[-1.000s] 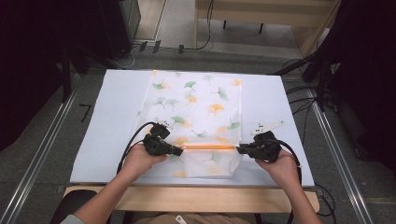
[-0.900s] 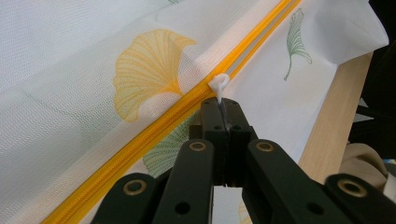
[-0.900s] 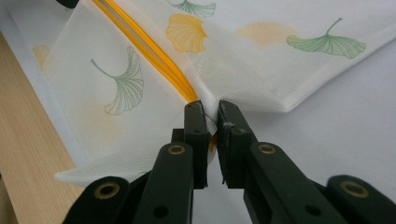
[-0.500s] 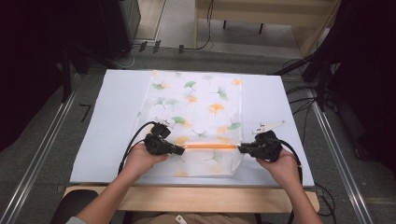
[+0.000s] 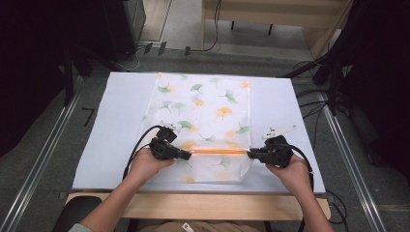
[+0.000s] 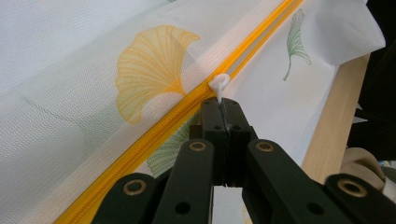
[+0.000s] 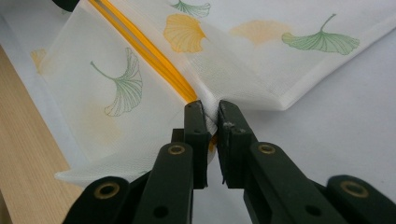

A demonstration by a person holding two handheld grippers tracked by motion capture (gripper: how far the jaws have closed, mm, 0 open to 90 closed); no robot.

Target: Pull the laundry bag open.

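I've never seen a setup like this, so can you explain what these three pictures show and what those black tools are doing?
A person sits at a table with a hand-held two-jaw tool in each hand. One picture looks down from above; the other two come from cameras riding on each tool. On the table lies a white mesh bag printed with ginkgo leaves, with an orange zipper. The left gripper has its jaws shut on the white zipper pull. The right gripper pinches the bag's fabric at the zipper's other end.

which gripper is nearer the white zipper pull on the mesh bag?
Left. The left gripper is shut on the white zipper pull at the orange zipper's left end; the right gripper pinches the mesh bag at the zipper's opposite end.
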